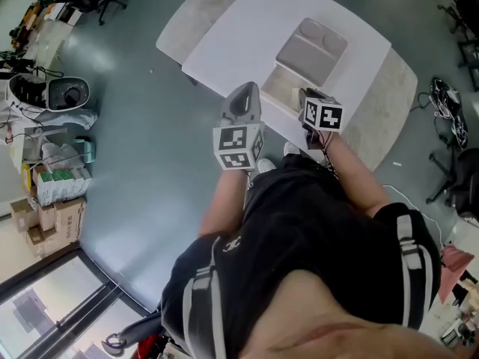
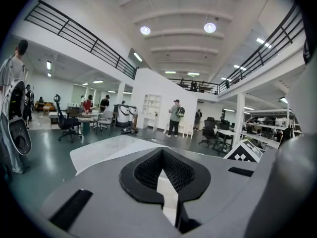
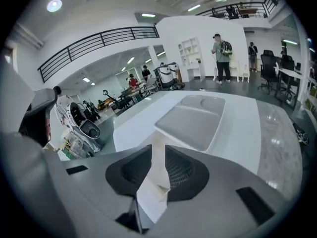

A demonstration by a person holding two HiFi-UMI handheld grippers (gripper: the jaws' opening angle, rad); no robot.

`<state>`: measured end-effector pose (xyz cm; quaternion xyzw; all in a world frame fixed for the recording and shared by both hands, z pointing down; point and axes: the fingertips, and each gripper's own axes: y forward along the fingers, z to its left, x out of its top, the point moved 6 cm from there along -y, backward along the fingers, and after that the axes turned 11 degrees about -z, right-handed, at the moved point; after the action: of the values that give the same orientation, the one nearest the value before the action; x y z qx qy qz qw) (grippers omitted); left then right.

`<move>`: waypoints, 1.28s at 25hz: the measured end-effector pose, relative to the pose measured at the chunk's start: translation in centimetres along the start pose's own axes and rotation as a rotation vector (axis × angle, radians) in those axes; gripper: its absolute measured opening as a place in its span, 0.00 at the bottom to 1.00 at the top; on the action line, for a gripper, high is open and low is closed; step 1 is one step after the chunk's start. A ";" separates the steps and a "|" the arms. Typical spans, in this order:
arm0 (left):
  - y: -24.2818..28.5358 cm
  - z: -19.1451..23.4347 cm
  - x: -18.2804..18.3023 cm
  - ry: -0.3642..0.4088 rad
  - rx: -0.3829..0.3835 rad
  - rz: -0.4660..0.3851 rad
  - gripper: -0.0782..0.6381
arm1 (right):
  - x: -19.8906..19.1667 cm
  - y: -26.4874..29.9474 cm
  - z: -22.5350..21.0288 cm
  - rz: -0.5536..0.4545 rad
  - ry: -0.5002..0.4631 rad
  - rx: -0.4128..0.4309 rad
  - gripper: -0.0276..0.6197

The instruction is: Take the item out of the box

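Observation:
A white box lies open on the white table (image 1: 224, 43). Its lid (image 1: 313, 49), with moulded hollows, is flipped back, and the base (image 1: 278, 87) sits at the near edge. No item shows inside it. My left gripper (image 1: 245, 90) hovers at the table's near edge, left of the base, and points out over the room. In the left gripper view, the left gripper (image 2: 161, 155) has its pad tips touching and nothing between them. My right gripper (image 1: 307, 97) is over the base's right end. Seen in the right gripper view, the right gripper (image 3: 157, 150) has a narrow gap between its jaws, with only white surface and the lid (image 3: 190, 123) beyond.
The table stands on a grey floor, with a marbled top (image 1: 389, 103) under the white sheet. Cardboard boxes (image 1: 56, 215) and a white machine (image 1: 56, 92) stand at the left, and cables (image 1: 449, 111) lie at the right. People stand far off in the hall (image 2: 174, 118).

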<state>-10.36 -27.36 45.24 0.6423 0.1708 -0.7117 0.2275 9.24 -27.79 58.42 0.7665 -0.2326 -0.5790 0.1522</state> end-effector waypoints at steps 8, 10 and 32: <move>-0.2 0.8 0.0 0.014 0.037 0.004 0.13 | -2.2 2.3 -1.2 0.115 0.108 0.004 0.20; -0.3 1.0 0.2 0.016 0.047 0.003 0.13 | -2.4 2.7 -1.3 0.136 0.116 0.001 0.21; -0.7 4.4 -0.2 0.013 0.132 0.016 0.13 | -4.3 9.4 -2.1 0.388 0.082 -0.096 0.23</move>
<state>-14.40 -29.13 45.88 0.6618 0.1198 -0.7154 0.1892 8.60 -33.54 67.23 0.7220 -0.3416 -0.5177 0.3065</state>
